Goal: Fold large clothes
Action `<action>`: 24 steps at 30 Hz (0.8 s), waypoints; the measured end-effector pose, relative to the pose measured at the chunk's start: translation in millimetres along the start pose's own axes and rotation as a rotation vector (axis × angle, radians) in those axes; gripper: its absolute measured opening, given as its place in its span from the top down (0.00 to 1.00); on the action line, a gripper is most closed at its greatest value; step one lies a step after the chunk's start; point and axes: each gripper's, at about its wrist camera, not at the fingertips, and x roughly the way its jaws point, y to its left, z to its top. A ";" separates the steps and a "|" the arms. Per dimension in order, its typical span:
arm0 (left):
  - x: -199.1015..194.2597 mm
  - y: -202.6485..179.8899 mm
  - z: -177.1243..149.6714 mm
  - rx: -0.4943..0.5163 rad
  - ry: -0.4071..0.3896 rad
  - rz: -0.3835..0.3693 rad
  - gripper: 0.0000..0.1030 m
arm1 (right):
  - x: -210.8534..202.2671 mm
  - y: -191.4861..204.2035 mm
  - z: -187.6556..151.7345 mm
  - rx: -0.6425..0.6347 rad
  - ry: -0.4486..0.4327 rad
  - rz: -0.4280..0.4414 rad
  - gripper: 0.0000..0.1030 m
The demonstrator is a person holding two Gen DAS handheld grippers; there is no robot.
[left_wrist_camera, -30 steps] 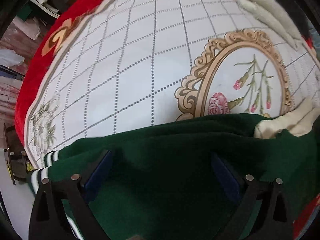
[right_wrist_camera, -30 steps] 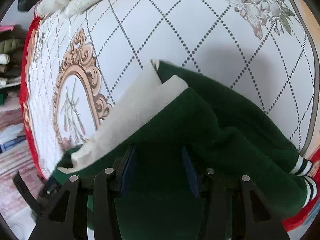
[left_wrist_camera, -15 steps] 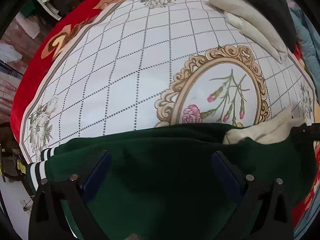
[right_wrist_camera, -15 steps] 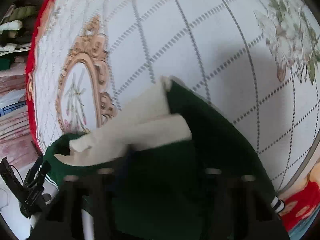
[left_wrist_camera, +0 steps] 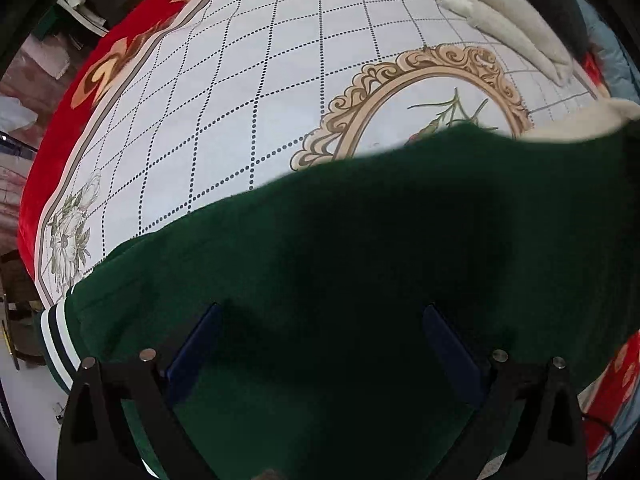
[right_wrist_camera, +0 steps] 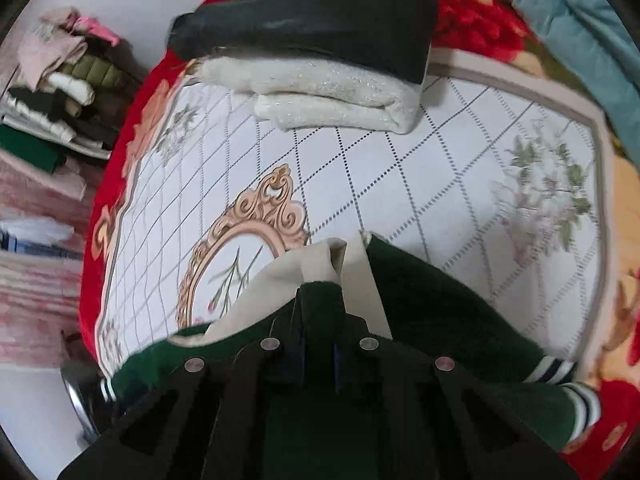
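Observation:
A dark green jacket (left_wrist_camera: 360,240) with cream lining (right_wrist_camera: 292,284) and striped white cuffs (left_wrist_camera: 58,332) lies on a white quilted bedspread (left_wrist_camera: 248,92). My left gripper (left_wrist_camera: 320,344) is open, its blue pads (left_wrist_camera: 196,344) wide apart over the green cloth. My right gripper (right_wrist_camera: 318,344) is shut on the jacket's green edge (right_wrist_camera: 320,300) beside the cream lining and holds it raised above the bed. The jacket (right_wrist_camera: 440,312) spreads below it, with a striped cuff (right_wrist_camera: 560,376) at the right.
A folded white garment (right_wrist_camera: 332,100) with a folded black one (right_wrist_camera: 320,20) on top lies at the bed's far side. A teal quilt (right_wrist_camera: 580,28) lies at the right. A pile of clothes (right_wrist_camera: 52,92) sits off the bed, left. The bedspread's red border (left_wrist_camera: 60,128) marks the edge.
My right gripper has shut on the jacket's edge and lifted it; the view now looks across the bed. In the left view the green cloth has risen over the oval frame.

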 end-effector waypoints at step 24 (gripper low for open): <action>47.2 -4.9 50.9 -0.040 -0.005 -0.057 0.00 | 90.7 -21.4 -24.5 0.033 0.148 -0.013 0.48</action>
